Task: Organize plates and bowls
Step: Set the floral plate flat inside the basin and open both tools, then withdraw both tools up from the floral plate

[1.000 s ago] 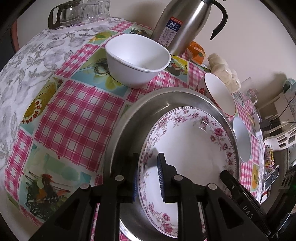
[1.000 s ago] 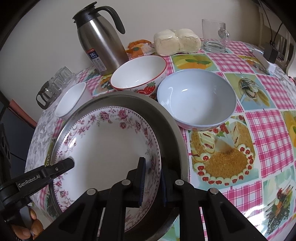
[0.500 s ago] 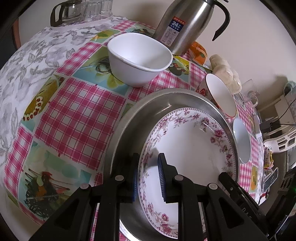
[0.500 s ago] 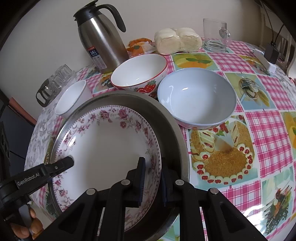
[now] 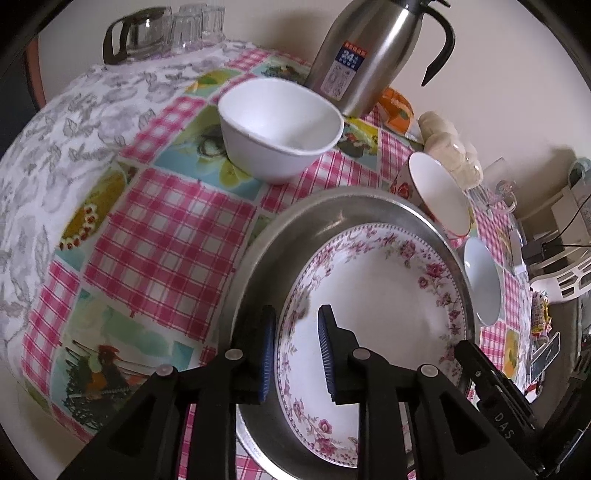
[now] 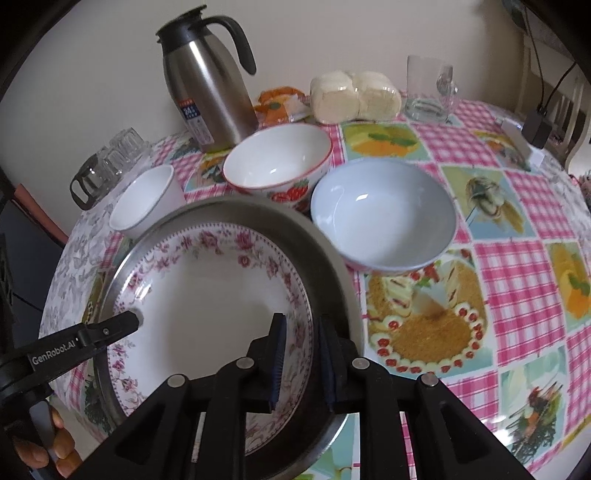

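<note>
A floral-rimmed deep plate (image 5: 376,295) (image 6: 207,295) lies inside a wide steel pan (image 5: 314,214) (image 6: 258,210) on the checked tablecloth. My left gripper (image 5: 295,350) straddles the plate's left rim. Its jaws are opening, and a gap shows beside the inner pad. My right gripper (image 6: 301,358) straddles the opposite rim, between plate and pan wall. Its jaws are opening too, with the rim loose between them. Behind the pan stand a plain white bowl (image 5: 280,125) (image 6: 144,199), a strawberry-patterned bowl (image 6: 277,158) and a pale blue bowl (image 6: 384,214).
A steel thermos jug (image 6: 207,92) stands at the back by the wall, with wrapped buns (image 6: 354,96) and a glass mug (image 6: 428,88) beside it. Glassware (image 5: 162,33) sits at the far left corner. A person's hand (image 6: 44,443) holds the left gripper's handle.
Both grippers' pads stand slightly further apart around the plate's rim than before. The plate, pan and bowls have stayed where they were.
</note>
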